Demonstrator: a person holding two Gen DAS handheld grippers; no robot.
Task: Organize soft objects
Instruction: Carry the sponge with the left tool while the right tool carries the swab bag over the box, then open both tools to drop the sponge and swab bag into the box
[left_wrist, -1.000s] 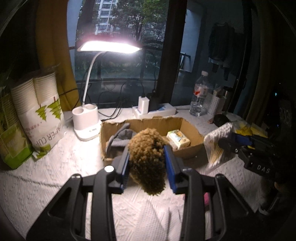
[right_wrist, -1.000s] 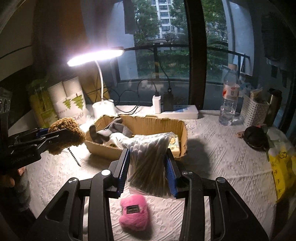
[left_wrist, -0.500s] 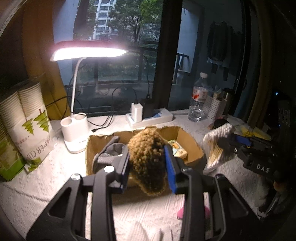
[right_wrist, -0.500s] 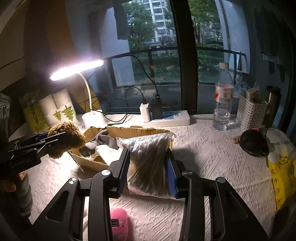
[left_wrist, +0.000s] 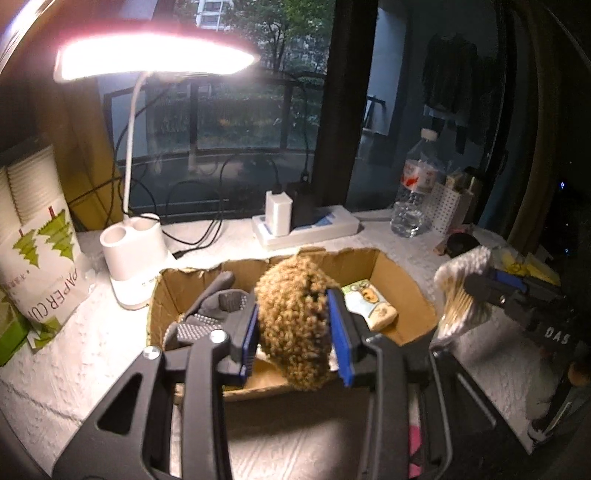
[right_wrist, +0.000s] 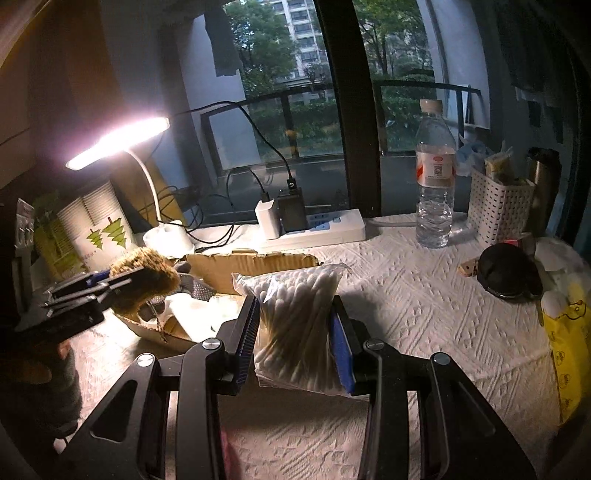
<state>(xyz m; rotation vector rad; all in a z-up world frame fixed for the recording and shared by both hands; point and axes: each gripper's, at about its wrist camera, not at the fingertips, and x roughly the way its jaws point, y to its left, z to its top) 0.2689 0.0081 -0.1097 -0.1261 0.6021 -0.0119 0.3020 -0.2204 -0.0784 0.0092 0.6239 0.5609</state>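
The left tool (left_wrist: 291, 328), clamped on the fuzzy brown toy (left_wrist: 293, 317), has moved over the cardboard box (left_wrist: 402, 284), ready to drop it, while the right tool (right_wrist: 295, 328) grips the cotton swab bag (right_wrist: 295, 321).

You have carried the brown curly plush (left_wrist: 293, 319) forward in your left gripper (left_wrist: 295, 328), from short of the cardboard box (left_wrist: 402, 280) to above its open inside. Your right gripper (right_wrist: 295, 332) has lifted the bag of cotton swabs (right_wrist: 295, 325) higher and nearer the box's right side.
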